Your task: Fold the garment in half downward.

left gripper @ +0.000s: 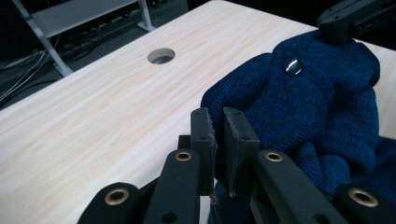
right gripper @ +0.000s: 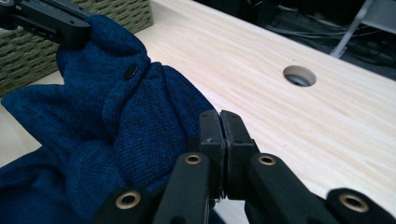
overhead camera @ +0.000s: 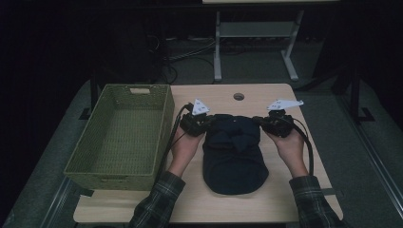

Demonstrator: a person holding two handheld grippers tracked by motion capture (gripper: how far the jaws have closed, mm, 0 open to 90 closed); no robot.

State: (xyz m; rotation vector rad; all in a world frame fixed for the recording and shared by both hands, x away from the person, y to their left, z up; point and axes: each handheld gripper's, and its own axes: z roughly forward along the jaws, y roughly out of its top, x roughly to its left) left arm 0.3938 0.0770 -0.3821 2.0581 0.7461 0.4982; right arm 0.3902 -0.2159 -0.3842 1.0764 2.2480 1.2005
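Knitted garment pinched at both far corners

Dark blue knitted garment (overhead camera: 234,154) lies folded on the light wooden worktop (overhead camera: 266,199), roughly at its middle, with its far edge bunched up between the two grippers. The left gripper (overhead camera: 205,122) has its black jaws clenched on the garment's far left corner; in the left gripper view the blue knit (left gripper: 322,107) sits pinched in the narrow slit between the pads. The right gripper (overhead camera: 259,121) grasps the far right corner, its jaws pressed nearly flat together on a thin fold of cloth (right gripper: 140,121). A small dark round button (left gripper: 293,66) shows on the raised knit. The olive-green woven rectangular basket (overhead camera: 161,128) stands just beside the left hand (overhead camera: 185,145), at the worktop's left. A round cable hole (overhead camera: 238,96) lies beyond the garment
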